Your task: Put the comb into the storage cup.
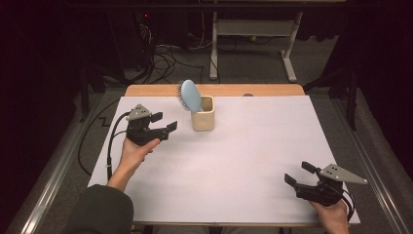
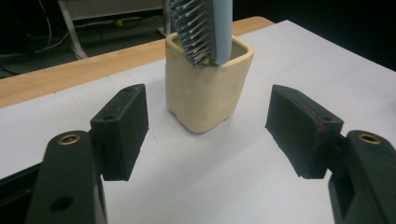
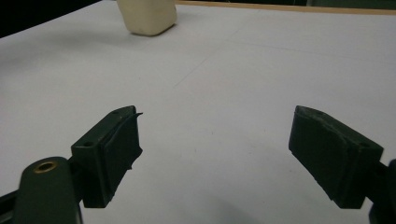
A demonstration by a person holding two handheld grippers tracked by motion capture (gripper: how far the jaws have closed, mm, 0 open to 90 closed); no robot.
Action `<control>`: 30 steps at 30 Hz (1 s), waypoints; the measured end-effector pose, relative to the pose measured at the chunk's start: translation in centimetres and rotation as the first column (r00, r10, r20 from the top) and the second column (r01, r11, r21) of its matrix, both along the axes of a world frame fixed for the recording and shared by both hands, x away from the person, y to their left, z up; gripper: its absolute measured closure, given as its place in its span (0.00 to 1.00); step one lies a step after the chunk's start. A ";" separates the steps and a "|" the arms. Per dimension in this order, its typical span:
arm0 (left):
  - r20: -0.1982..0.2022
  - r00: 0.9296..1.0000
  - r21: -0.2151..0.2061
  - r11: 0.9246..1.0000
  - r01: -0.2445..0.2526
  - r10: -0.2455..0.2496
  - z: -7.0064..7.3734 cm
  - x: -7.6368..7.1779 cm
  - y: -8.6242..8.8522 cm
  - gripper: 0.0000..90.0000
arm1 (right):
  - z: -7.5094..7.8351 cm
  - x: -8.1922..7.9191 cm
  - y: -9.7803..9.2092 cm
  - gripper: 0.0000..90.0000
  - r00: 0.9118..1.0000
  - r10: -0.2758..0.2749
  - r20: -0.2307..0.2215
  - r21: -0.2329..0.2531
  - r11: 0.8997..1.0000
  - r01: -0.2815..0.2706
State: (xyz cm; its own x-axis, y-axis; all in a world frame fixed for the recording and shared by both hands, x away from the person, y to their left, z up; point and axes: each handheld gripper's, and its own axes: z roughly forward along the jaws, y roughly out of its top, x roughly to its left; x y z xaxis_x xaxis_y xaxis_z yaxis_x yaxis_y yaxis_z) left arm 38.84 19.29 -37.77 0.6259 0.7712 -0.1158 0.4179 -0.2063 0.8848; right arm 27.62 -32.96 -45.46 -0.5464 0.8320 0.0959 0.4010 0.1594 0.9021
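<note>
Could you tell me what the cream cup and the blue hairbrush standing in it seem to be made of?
Cream square cup: probably matte ceramic or soft plastic, judging by its thick rounded rim and dull surface. Pale blue oval hairbrush: likely smooth plastic, with an even light sheen; its bristles look like metal pins.

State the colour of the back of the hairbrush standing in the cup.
Light blue; the hairbrush shows this best in the high view.
</note>
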 end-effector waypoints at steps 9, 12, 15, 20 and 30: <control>0.013 1.000 -0.014 1.000 -0.004 0.004 0.0 -0.9 0.7 0.34 | 0.0 0.0 0.0 0.19 1.000 -0.001 -0.002 -0.001 1.000 0.001; 0.012 1.000 -0.012 1.000 0.001 0.000 0.0 -1.2 0.9 0.34 | 0.0 0.0 0.0 0.19 1.000 -0.003 -0.002 0.001 1.000 0.003; 0.013 1.000 -0.005 1.000 0.004 -0.004 0.1 -1.5 1.1 0.34 | 0.0 0.0 0.0 0.19 1.000 -0.003 -0.003 0.001 1.000 0.003; 0.017 1.000 -0.006 1.000 0.003 -0.003 0.1 -1.8 1.4 0.34 | 0.0 0.0 0.0 0.19 1.000 -0.004 -0.005 0.003 1.000 0.004; 0.011 1.000 -0.015 1.000 0.002 -0.001 -0.4 -2.5 2.0 0.34 | 0.0 0.0 0.0 0.19 1.000 -0.007 -0.006 0.002 1.000 0.007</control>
